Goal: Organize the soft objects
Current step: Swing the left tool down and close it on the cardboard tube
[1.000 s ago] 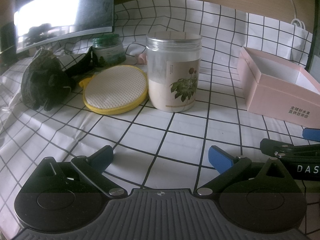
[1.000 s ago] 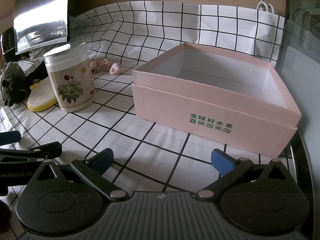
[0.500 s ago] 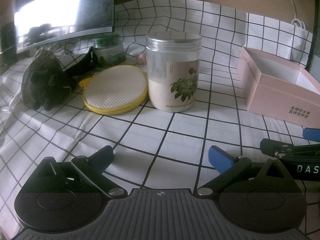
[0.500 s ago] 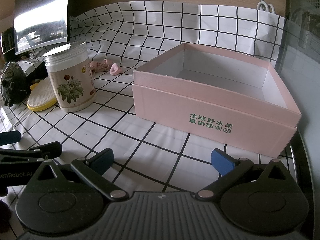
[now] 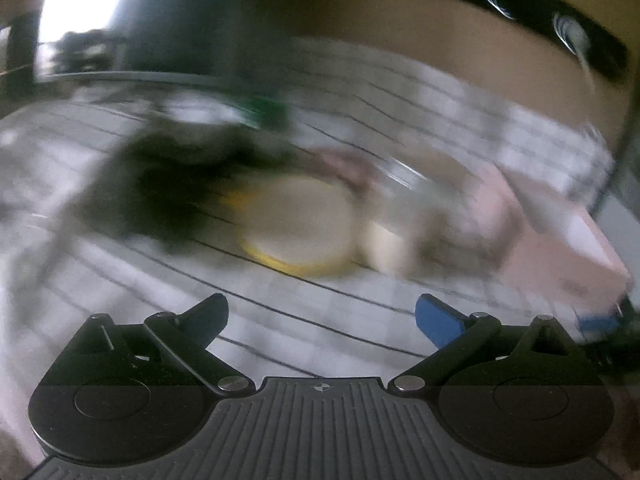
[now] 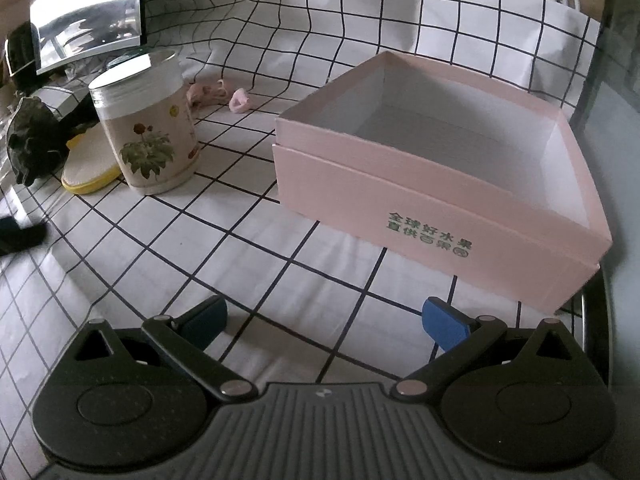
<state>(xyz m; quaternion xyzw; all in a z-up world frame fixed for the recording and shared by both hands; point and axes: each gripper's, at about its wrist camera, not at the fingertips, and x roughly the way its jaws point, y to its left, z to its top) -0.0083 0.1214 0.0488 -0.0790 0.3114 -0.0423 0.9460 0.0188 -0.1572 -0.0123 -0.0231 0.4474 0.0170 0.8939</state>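
Note:
A dark plush toy [image 6: 34, 142] lies at the far left beside a yellow-rimmed round pad [image 6: 90, 168]. Small pink soft pieces [image 6: 218, 94] lie behind the jar. An open pink box [image 6: 436, 196] stands at the right, empty inside. The left wrist view is heavily blurred; the plush [image 5: 160, 196], the pad [image 5: 296, 224] and the box [image 5: 560, 248] show as smears. My left gripper [image 5: 320, 316] is open and empty above the cloth. My right gripper [image 6: 324, 320] is open and empty in front of the box.
A tall clear jar with a flower label [image 6: 146, 128] stands between the pad and the box. A green-lidded jar [image 5: 260, 114] and a monitor [image 6: 86, 28] are at the back left. A checked cloth [image 6: 280, 264] covers the table.
The left gripper has swung fast to the left and upward, blurring its view. The right gripper has risen and moved slightly; both stay open and empty.

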